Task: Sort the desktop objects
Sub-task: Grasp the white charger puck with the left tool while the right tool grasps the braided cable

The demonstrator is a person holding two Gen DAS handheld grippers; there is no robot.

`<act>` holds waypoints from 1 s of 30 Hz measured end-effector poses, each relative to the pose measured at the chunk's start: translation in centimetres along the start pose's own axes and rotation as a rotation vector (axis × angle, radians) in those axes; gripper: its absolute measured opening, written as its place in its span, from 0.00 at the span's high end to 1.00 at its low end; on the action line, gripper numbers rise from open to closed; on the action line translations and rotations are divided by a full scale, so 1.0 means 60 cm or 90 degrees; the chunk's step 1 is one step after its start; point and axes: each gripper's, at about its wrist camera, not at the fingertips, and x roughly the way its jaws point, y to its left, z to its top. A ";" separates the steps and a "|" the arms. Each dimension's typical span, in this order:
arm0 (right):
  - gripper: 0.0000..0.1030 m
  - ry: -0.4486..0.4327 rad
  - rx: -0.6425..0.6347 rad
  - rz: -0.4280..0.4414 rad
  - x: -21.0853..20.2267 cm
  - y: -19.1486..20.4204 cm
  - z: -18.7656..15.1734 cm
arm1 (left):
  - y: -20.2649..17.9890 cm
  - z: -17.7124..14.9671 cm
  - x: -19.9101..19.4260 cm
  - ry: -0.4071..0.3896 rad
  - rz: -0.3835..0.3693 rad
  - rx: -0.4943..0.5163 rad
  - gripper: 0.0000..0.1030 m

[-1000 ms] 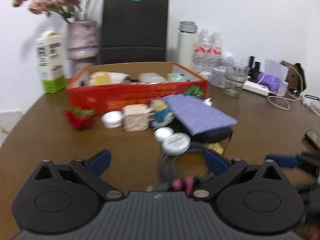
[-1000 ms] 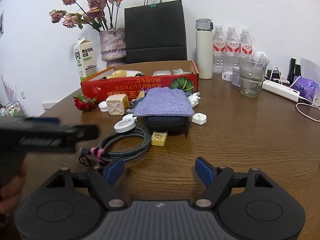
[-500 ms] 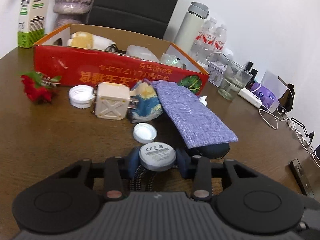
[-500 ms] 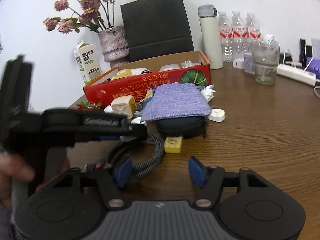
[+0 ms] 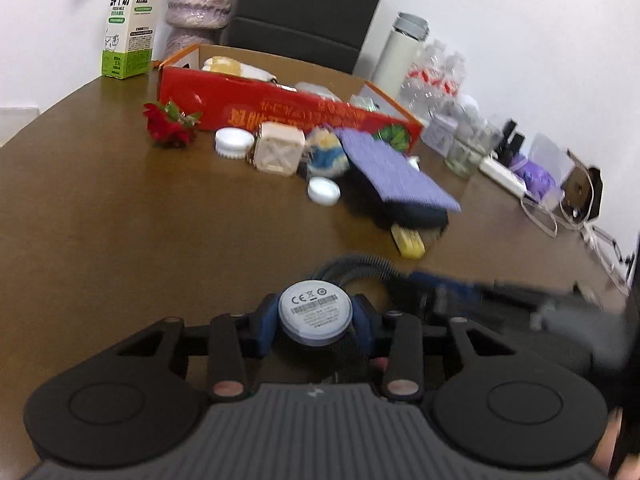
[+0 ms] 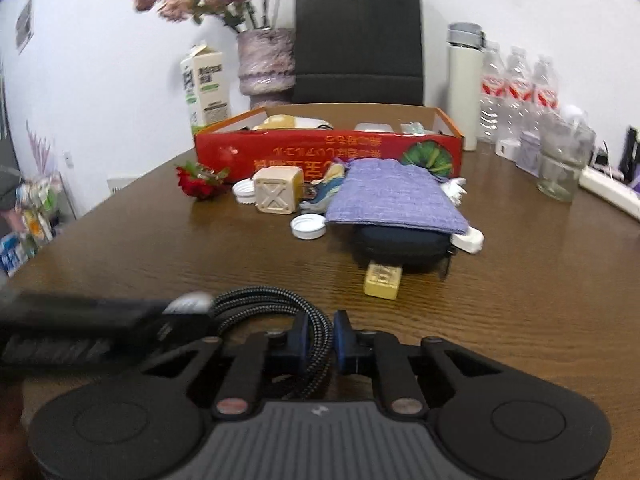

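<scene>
My left gripper (image 5: 316, 322) is shut on a round white puck (image 5: 315, 311) with a printed label, held just above the coiled braided cable (image 5: 352, 266). My right gripper (image 6: 320, 340) is shut on a strand of that black braided cable (image 6: 276, 304) near the table's front. The left gripper and puck (image 6: 188, 303) show blurred at the left of the right wrist view. A red cardboard box (image 6: 328, 152) holding several items stands at the back of the table.
Before the box lie a red rose (image 6: 196, 184), a beige cube (image 6: 276, 196), white caps (image 6: 308, 227), a purple pouch (image 6: 396, 200) on a dark case (image 6: 400, 244) and a yellow block (image 6: 382, 280). A milk carton (image 5: 128, 20), vase, thermos, bottles and glass (image 6: 560, 172) stand behind.
My left gripper closed on the puck and drew it back toward the front. My right gripper moved forward and closed on the cable.
</scene>
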 end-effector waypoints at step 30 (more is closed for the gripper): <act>0.78 0.044 -0.051 -0.051 -0.012 0.069 -0.007 | 0.035 -0.034 -0.094 -0.025 -0.028 0.003 0.61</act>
